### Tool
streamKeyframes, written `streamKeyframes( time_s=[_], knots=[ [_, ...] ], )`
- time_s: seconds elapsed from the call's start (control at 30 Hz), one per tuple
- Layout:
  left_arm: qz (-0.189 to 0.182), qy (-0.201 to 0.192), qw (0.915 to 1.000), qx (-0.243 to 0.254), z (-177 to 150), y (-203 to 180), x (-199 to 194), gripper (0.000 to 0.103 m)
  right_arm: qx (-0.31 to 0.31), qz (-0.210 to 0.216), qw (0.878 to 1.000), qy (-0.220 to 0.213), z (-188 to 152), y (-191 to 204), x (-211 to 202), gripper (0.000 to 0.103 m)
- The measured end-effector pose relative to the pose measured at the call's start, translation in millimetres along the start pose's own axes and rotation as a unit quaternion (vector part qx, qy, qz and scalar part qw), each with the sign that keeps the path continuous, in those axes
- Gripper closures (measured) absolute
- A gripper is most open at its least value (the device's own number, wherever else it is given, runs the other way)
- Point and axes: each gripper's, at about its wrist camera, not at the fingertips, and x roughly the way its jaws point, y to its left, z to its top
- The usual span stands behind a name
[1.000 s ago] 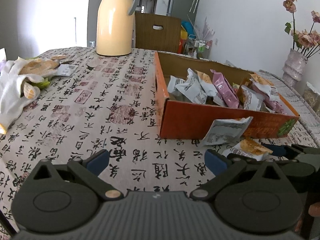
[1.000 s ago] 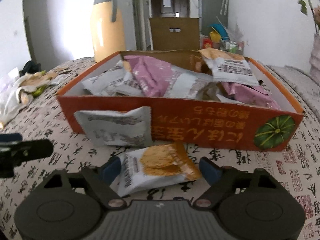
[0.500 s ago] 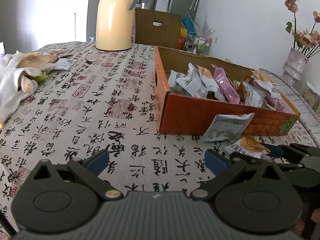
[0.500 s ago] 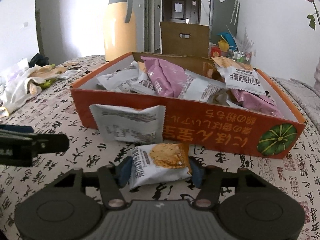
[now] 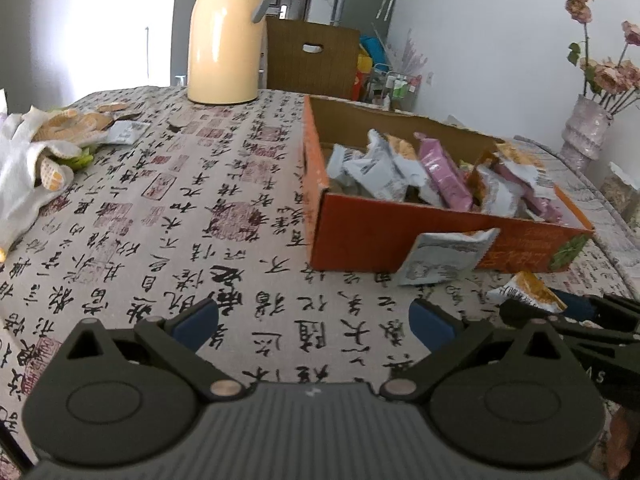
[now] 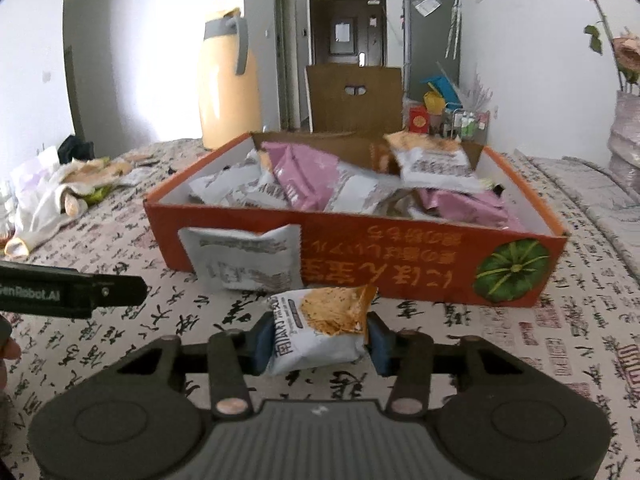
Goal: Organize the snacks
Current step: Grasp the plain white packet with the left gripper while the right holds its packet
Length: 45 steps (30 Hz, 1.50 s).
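Observation:
An orange cardboard box [image 6: 360, 248] holds several grey, pink and orange snack packets. My right gripper [image 6: 320, 340] is just in front of it, its jaws closing on an orange-and-white snack packet [image 6: 320, 324], and both blue pads press on the packet's sides. The same packet [image 5: 528, 290] shows at the right of the left wrist view, between the right gripper's fingers. A grey packet [image 6: 244, 260] leans against the box's front wall. Over the patterned tablecloth left of the box [image 5: 360, 236], my left gripper [image 5: 312, 324] is open with nothing between its fingers.
A tall yellow thermos jug [image 5: 224, 44] stands at the table's far side. White work gloves and wrappers [image 5: 36, 152] lie at the far left. A vase of flowers [image 5: 586, 132] stands at the right. A brown carton sits behind the table.
The right gripper's jaws have closed in from wide apart onto the orange-and-white packet, and the packet has come up a little off the cloth. The left gripper has kept still.

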Motion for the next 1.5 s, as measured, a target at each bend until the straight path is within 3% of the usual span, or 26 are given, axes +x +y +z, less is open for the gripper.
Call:
streamKeyframes(
  time_s=[0.37,0.73,1.1,1.5],
  knots=[
    [0.02,0.0,0.9996,0.021,13,-42,-5,0.0,0.039,-0.022,0.998,-0.033,-6,-45,-22,0.056],
    [0.053,0.008,0.9983,0.023,22,-95,19,0.0,0.091,-0.061,0.992,-0.058,-8,-93,-27,0.056],
    [0.104,0.022,0.994,0.027,28,-121,51,0.0,0.135,-0.046,0.988,-0.061,-20,-107,-18,0.056],
    [0.116,0.023,0.993,0.01,29,-122,63,0.0,0.135,-0.028,0.988,-0.067,-24,-104,-18,0.054]
  ],
)
